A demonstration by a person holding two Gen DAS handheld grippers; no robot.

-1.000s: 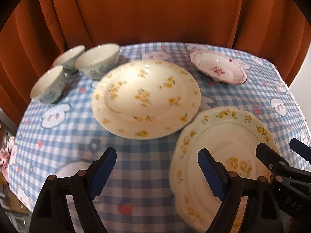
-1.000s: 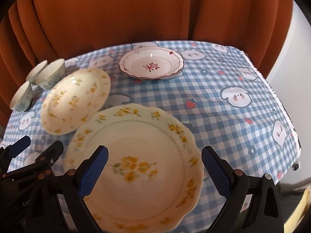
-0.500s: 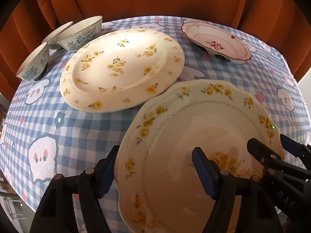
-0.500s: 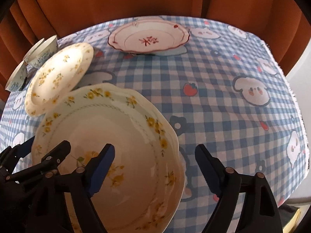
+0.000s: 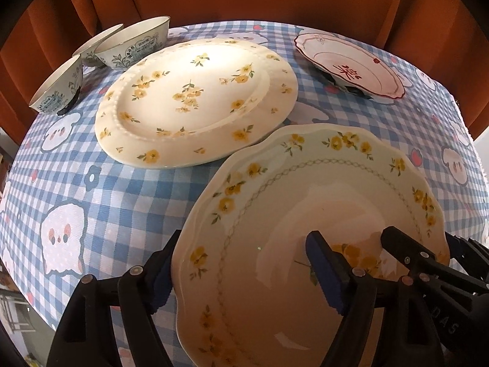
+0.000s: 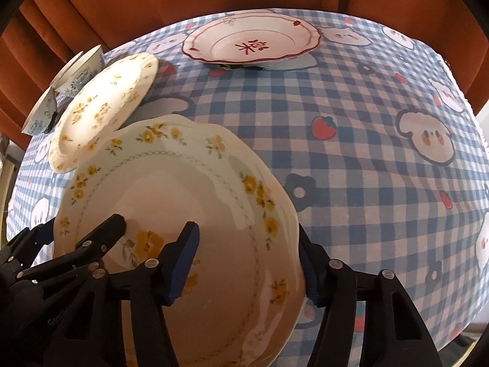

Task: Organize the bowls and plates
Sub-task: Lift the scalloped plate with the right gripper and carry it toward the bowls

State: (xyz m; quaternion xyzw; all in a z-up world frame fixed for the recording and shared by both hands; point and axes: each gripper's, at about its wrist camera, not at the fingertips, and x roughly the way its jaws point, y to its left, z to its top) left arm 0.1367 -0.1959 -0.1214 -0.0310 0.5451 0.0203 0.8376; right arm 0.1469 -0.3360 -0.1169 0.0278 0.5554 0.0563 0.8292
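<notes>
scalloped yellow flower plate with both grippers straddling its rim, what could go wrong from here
1. Each gripper, left gripper and right gripper, has one finger inside the scalloped plate and one outside its rim. The right jaws have just been closing; uneven clamping could tilt or slip the glossy plate.
2. Its far edge overlaps the round flowered plate, so lifting may knock or drag that one.

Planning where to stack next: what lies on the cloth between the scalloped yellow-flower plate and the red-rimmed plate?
Nothing lies there. In the right wrist view, only bare checked tablecloth separates the scalloped plate from the red-rimmed plate.
</notes>
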